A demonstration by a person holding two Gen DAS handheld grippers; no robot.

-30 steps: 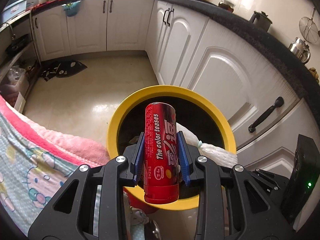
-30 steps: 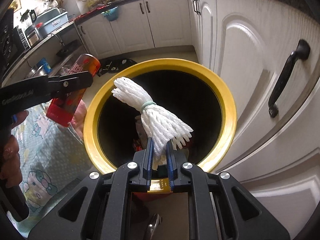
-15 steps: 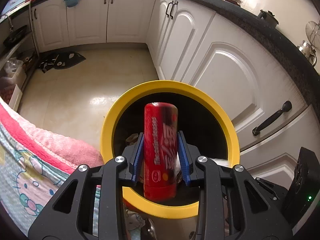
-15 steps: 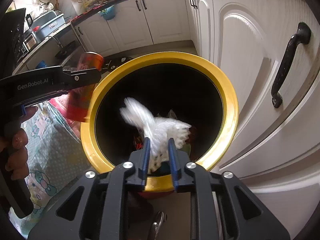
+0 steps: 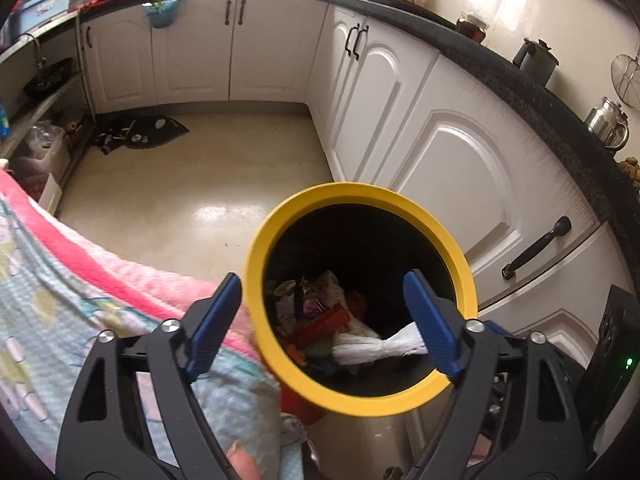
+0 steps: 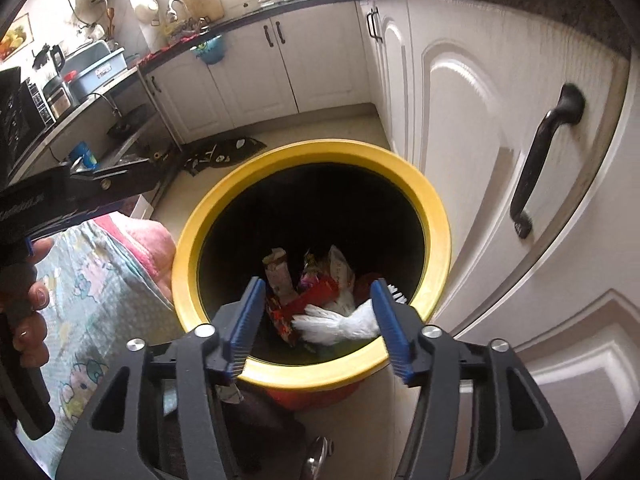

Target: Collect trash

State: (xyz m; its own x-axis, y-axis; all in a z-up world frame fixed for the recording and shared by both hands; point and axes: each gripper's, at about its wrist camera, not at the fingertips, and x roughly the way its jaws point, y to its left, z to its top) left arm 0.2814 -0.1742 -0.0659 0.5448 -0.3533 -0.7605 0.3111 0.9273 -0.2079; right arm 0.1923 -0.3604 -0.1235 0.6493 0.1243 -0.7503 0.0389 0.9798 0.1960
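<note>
both grippers, left and right, hang over the bin, jaws spreading, nothing pinched; can and foam net lie inside. each should clear the rim before withdrawing.

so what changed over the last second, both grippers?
Both let go. The left gripper released the red cylindrical can; the right gripper released the white foam net bundle. Both items now lie among the trash inside the yellow-rimmed bin. Both grippers' jaws are opening, with nothing between them. The bin stayed put.
</note>
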